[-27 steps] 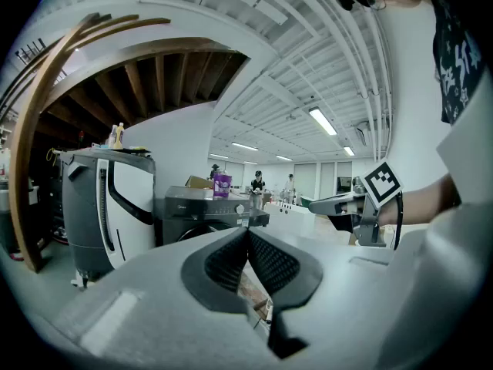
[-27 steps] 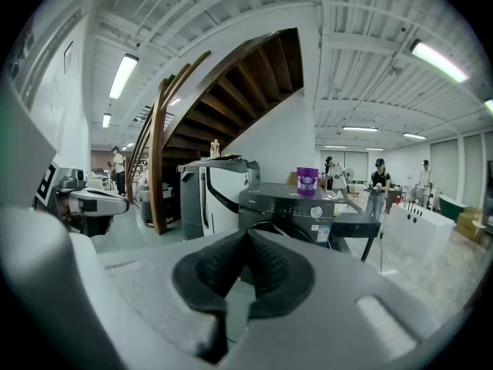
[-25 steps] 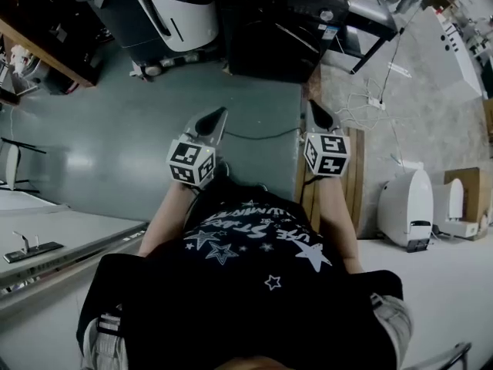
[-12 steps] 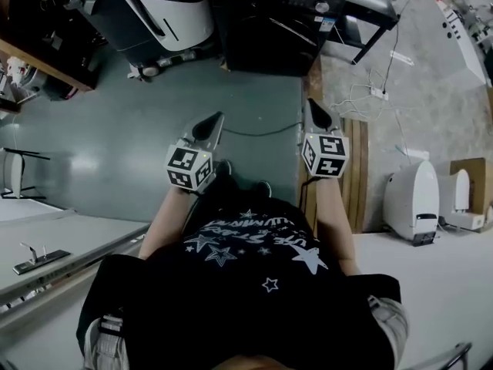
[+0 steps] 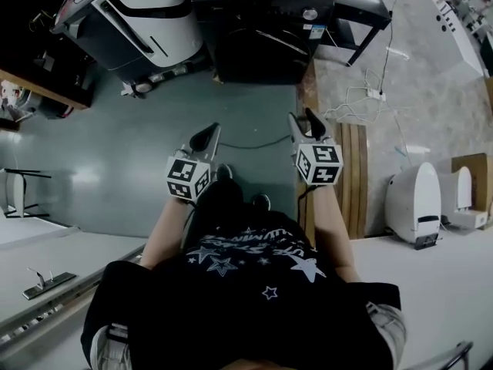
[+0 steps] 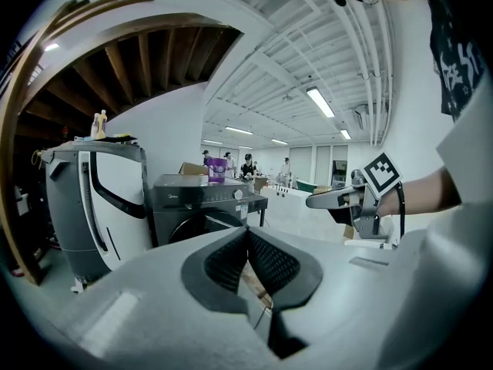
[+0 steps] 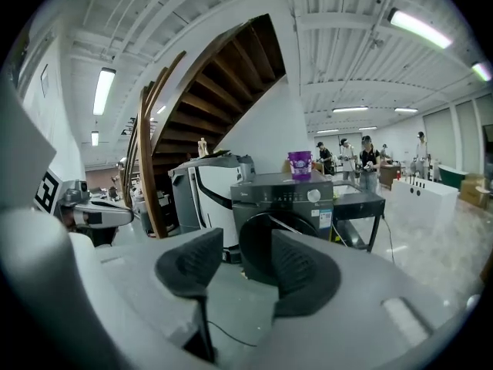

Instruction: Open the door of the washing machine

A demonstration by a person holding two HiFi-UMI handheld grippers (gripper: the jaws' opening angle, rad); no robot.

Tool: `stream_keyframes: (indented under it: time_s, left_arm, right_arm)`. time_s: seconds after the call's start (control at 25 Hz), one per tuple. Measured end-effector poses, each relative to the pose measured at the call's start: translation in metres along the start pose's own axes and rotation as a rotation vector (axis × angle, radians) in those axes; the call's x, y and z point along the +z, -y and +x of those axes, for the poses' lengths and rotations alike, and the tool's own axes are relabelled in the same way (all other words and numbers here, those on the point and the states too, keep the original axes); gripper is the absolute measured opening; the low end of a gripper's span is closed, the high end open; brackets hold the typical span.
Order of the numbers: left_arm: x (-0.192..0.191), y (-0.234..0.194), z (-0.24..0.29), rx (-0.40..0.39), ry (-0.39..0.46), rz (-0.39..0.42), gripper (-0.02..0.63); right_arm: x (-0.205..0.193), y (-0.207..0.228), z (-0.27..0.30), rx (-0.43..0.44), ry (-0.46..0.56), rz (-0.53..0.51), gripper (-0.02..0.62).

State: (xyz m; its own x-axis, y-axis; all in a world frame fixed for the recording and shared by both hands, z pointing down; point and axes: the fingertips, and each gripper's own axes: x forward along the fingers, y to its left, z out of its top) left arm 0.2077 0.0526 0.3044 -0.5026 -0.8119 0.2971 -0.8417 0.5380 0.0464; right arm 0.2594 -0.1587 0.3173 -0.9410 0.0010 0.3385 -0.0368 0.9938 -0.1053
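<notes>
The dark front-loading washing machine (image 5: 262, 29) stands ahead across the green floor, its round door (image 7: 271, 243) closed and a purple cup (image 7: 300, 163) on top. It also shows in the left gripper view as the washing machine (image 6: 202, 214). Both grippers are held out in the air well short of it. My left gripper (image 5: 204, 137) is shut, its pads (image 6: 262, 262) meeting with nothing between them. My right gripper (image 5: 306, 124) is opening; its pads (image 7: 304, 272) stand apart, and only the distant door shows in the gap.
A white and dark appliance (image 5: 146, 18) stands left of the machine, a black metal table (image 5: 362, 2) to its right. Wooden planks (image 5: 353, 172), loose cables (image 5: 370, 95) and white units (image 5: 412, 203) lie on the right. A wooden staircase (image 7: 208, 91) rises behind.
The right gripper's jaws, shut before, now stand apart. Both grippers have shifted a little lower in the head view; the left one stays shut.
</notes>
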Motion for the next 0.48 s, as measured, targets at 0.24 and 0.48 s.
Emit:
stream_keyframes:
  time_s: [0.24,0.48]
  left_arm:
    - [-0.016,-0.055,0.027,-0.014,-0.04,-0.049,0.012]
    - [-0.01,-0.127,0.063,-0.066,-0.061,-0.028,0.011]
  right_arm:
    - [0.003,-0.007,0.065,-0.011,-0.06,0.001,0.213]
    - [0.012,-0.005,0.123,-0.093,-0.1,0.042,0.213]
